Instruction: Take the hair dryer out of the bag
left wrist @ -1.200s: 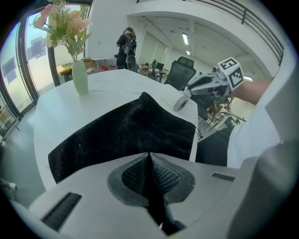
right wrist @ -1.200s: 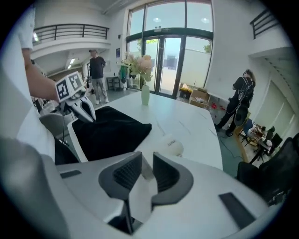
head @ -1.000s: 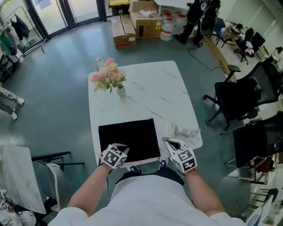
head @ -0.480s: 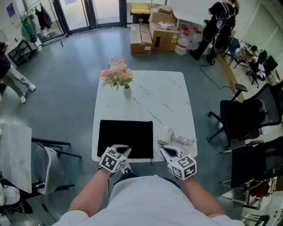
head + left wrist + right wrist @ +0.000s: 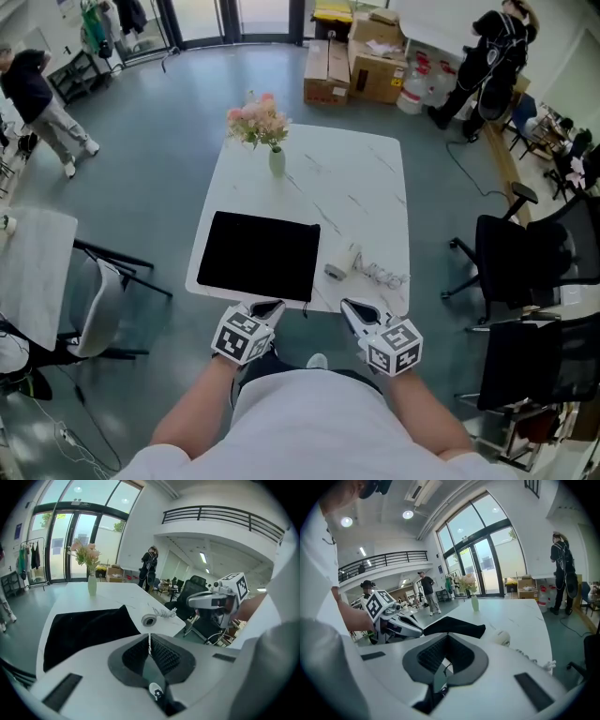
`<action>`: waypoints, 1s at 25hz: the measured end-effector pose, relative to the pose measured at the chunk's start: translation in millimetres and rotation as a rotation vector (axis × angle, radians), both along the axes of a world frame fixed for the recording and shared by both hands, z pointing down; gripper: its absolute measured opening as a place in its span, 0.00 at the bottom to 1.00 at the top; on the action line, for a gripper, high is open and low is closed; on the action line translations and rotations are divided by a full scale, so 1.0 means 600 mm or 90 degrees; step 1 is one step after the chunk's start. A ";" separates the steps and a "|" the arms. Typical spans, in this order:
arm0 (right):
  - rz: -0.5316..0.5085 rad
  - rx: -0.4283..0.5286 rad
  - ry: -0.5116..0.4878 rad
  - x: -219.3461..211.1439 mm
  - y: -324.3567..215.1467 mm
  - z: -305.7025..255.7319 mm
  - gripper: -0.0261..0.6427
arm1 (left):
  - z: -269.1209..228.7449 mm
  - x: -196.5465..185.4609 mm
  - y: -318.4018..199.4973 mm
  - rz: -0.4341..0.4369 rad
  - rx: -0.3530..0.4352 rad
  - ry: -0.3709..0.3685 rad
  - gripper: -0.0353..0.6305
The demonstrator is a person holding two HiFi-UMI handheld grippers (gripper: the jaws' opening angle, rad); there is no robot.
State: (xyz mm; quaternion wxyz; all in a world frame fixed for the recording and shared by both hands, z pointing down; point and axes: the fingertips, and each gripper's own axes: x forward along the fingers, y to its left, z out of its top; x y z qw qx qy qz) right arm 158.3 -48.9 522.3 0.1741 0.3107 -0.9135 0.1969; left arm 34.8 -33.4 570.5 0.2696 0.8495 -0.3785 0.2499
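Stage: prob done or nearly, as I judge it – hair dryer lies bare on the desk, outside the bag, w/ nothing holding it
Left to do: little that I can see; bag lies flat w/ no bulge, so prob empty, tho its inside isn't visible
Dryer location: near desk's front edge, just right of the bag, w/ a strip of bare desk between them in head view; sits between bag & its own loose cord
Dryer look: small, white, short barrel on its side; grey ring round the open end, which faces the camera in left gripper view; handle too small to make out; cord trails off to the right in loose kinks, its end lying on the desk
Bag look: black, soft, rectangular, flat on desk's front left; near right corner sticks up a bit; can't tell where the opening is
Left tool: jaws together, pads meeting, nothing between them; held off the desk's front edge, just short of bag's near right corner
Right tool: jaws closed too, empty; off the front edge, near the dryer but apart from it
Other stuff: vase of flowers at desk's far side, well apart from bag & dryer, not in the way
Risk: low; if dryer gets shifted, the cord could drag or snag at the desk edge
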 end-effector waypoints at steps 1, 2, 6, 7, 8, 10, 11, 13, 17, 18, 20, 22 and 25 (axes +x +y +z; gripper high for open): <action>-0.007 -0.006 -0.011 0.004 0.011 0.004 0.06 | -0.001 0.004 0.011 -0.011 0.003 0.003 0.09; -0.015 -0.013 -0.022 0.007 0.022 0.008 0.06 | -0.003 0.006 0.022 -0.023 0.006 0.006 0.09; -0.034 -0.042 -0.034 0.013 0.060 0.021 0.06 | -0.013 0.002 0.070 -0.051 0.007 0.006 0.09; -0.037 -0.047 -0.030 0.012 0.068 0.024 0.06 | -0.016 -0.001 0.083 -0.051 0.005 0.003 0.09; -0.040 -0.049 -0.026 0.011 0.076 0.025 0.06 | -0.018 -0.005 0.095 -0.050 0.004 -0.001 0.09; -0.043 -0.048 -0.022 0.008 0.086 0.021 0.06 | -0.025 -0.013 0.109 -0.051 0.004 -0.004 0.09; -0.042 -0.046 -0.022 0.005 0.088 0.017 0.06 | -0.028 -0.018 0.111 -0.051 0.005 -0.004 0.09; -0.037 -0.040 -0.022 -0.002 0.089 0.011 0.06 | -0.033 -0.024 0.106 -0.048 0.007 0.001 0.09; -0.008 -0.037 -0.020 -0.021 0.080 0.007 0.06 | -0.049 -0.034 0.080 -0.021 0.016 0.011 0.09; 0.003 -0.040 -0.020 -0.027 0.078 0.007 0.06 | -0.053 -0.038 0.073 -0.010 0.019 0.010 0.09; 0.025 -0.044 -0.020 -0.038 0.078 0.007 0.06 | -0.058 -0.046 0.066 0.014 0.024 0.005 0.09; 0.040 -0.045 -0.017 -0.051 0.079 0.008 0.06 | -0.059 -0.056 0.062 0.032 0.027 0.002 0.09; 0.056 -0.048 -0.012 -0.069 0.082 0.010 0.06 | -0.055 -0.075 0.064 0.045 0.020 0.004 0.09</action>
